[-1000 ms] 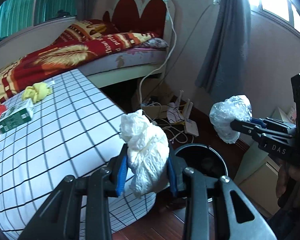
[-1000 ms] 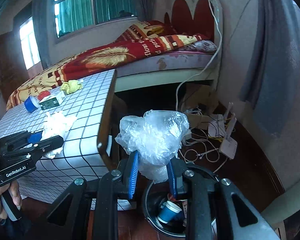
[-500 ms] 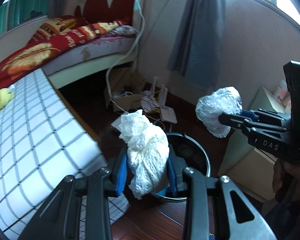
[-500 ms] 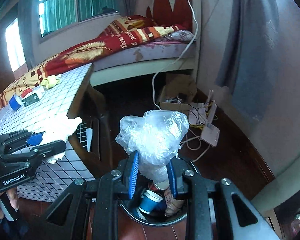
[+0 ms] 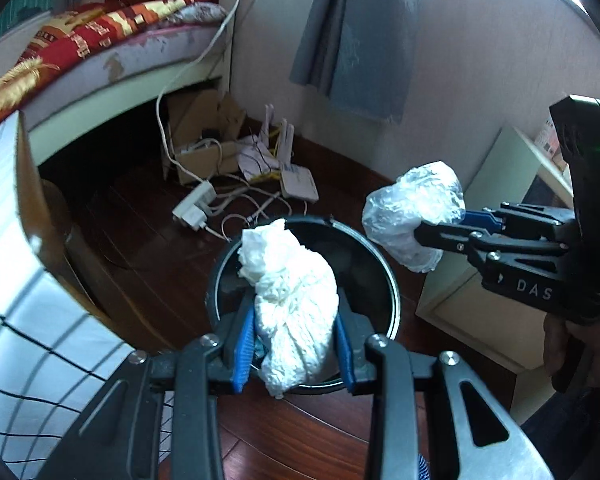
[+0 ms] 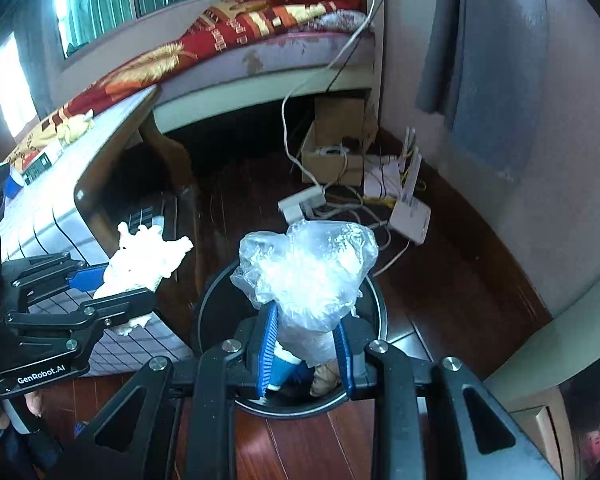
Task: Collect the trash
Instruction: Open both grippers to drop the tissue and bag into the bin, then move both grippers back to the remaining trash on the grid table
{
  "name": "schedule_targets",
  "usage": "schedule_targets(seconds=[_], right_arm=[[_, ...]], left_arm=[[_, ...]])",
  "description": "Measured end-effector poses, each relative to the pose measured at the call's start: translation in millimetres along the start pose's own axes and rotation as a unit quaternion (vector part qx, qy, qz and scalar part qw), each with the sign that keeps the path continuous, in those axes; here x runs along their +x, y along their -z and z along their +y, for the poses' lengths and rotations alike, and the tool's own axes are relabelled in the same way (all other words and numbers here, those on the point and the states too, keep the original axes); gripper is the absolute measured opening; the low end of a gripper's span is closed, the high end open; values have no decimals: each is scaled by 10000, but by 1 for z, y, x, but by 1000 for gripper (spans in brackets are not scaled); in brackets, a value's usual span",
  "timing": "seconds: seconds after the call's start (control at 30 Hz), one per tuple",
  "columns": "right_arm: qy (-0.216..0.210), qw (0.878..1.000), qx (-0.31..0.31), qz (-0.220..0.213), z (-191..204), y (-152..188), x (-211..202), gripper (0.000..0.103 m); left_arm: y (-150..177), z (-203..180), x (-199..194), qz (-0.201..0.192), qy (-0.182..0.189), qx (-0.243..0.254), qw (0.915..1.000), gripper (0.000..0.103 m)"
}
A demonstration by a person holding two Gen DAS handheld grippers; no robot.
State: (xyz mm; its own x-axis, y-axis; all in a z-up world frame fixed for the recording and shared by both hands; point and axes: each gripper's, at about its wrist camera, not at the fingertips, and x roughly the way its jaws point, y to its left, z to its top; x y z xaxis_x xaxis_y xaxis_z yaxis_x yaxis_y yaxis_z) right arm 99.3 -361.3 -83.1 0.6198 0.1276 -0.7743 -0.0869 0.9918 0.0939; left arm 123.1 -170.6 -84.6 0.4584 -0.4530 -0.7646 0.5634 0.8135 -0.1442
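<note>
Trash fills both grippers. From the left wrist, the left gripper [image 5: 296, 344] has its fingers clamped on a white tissue wad [image 5: 290, 292], held over the mouth of a round black bin [image 5: 384, 276] that stands on the dark wood floor [image 5: 320, 440]. To the right, the right gripper [image 5: 428, 236] pinches a crumpled clear plastic bag [image 5: 414, 212] beside the bin's far right rim. A table [image 5: 24, 340] with a gridded white cloth fills the left. From the right wrist, the right gripper [image 6: 306, 348] is closed on the plastic bag [image 6: 308, 268] above the bin [image 6: 216, 304], where a paper cup [image 6: 284, 370] lies inside. At left, the left gripper [image 6: 116, 284] grips the tissue wad [image 6: 140, 260] in front of the table's corner [image 6: 52, 216].
</note>
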Motion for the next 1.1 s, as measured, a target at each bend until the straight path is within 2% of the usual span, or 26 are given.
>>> schedule_targets(seconds=[0.2,0.47,0.5,0.53,0.57,0.6,0.63,0.67,0.7,0.73,0.77,0.8,0.93,1.1], right_arm=[[-97,9990,-99,432,-6,15,36,28],[-267,9958,-159,862,-7,25,72,28],[-308,9948,-160,953,-7,27,79,28],[-299,9938,-174,1058,-7,29,85,29],[-146,9928,-241,1160,-7,30,92,39],[77,9926,-304,1169,-8,33,96,48],[206,9926,-279,1166,-12,35,98,62],[263,9923,-220,1189,-16,36,99,65],[331,9919,-133,1222,-21,37,100,67],[393,9910,-33,1276,-27,38,101,79],[460,9903,1,1308,-30,39,101,100],[539,9901,24,1293,-33,39,100,103],[739,9902,163,1169,-44,38,92,103],[723,9921,351,964,-50,30,78,103]], left_arm=[[10,2,32,418,166,-122,9989,36],[15,8,60,740,359,-358,9960,37],[15,10,66,810,389,-382,9952,39],[16,12,72,913,394,-426,9941,47],[18,12,76,977,282,-439,9938,57],[20,13,76,962,142,-429,9943,74],[21,15,75,924,48,-427,9948,85],[23,18,74,925,25,-444,9947,90],[25,20,73,916,-38,-480,9946,99],[26,23,70,860,-127,-524,9948,102],[28,24,68,815,-160,-550,9950,102],[28,25,68,805,-183,-574,9949,102],[29,24,66,711,-385,-543,9952,103],[22,20,57,511,-539,-407,9964,103]])
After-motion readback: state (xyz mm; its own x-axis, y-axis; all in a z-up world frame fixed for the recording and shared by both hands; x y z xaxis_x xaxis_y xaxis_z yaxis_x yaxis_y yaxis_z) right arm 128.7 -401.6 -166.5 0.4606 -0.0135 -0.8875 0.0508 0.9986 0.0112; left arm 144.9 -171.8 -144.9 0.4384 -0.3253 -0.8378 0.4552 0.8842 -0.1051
